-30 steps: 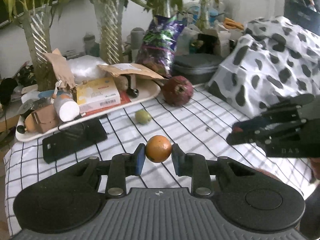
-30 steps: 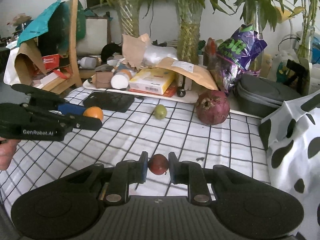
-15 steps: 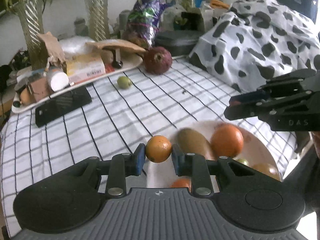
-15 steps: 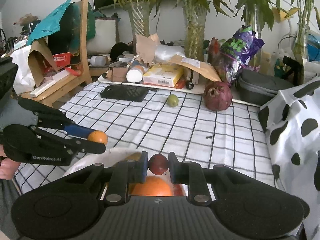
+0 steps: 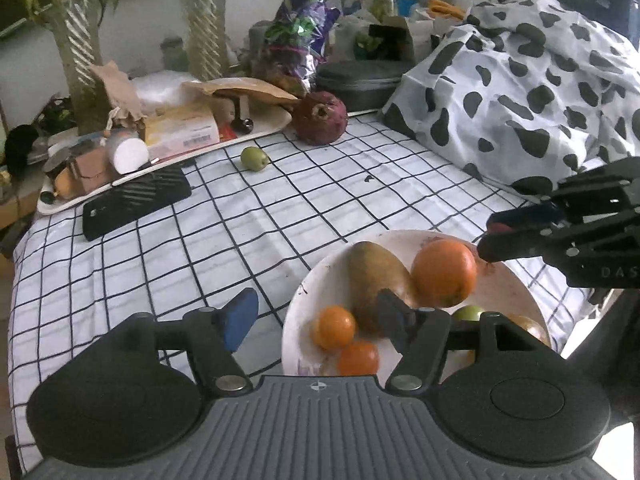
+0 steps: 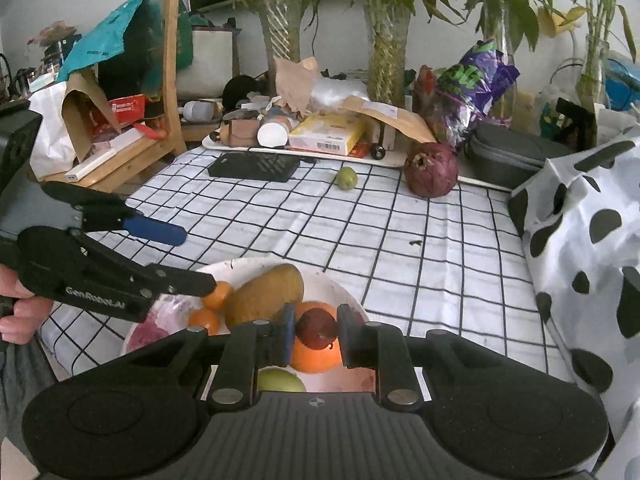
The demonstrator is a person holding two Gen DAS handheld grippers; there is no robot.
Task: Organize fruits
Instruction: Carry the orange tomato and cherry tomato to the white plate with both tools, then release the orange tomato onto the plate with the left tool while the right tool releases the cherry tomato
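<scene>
A white plate [image 5: 504,280] at the near table edge holds a mango [image 5: 372,276], a big orange [image 5: 444,266], two small oranges [image 5: 334,326], and a green fruit [image 5: 468,313]. My left gripper [image 5: 316,316] is open and empty just above the plate's left side. My right gripper [image 6: 314,330] is shut on a small dark red fruit [image 6: 316,328] above the big orange [image 6: 316,356] on the plate [image 6: 256,266]. A green fruit [image 5: 254,159] and a large red pomegranate [image 5: 320,118] lie farther back on the checked cloth.
A black flat device [image 5: 136,200] and a cluttered white tray [image 5: 276,126] sit at the back left. A cow-print cloth heap [image 5: 520,80] rises on the right. Plant vases [image 6: 386,52] and bags stand behind. A wooden rack [image 6: 132,148] is left of the table.
My left gripper opened and let the small orange drop onto the plate. Both grippers came lower over the plate; the right still holds the dark red fruit.
</scene>
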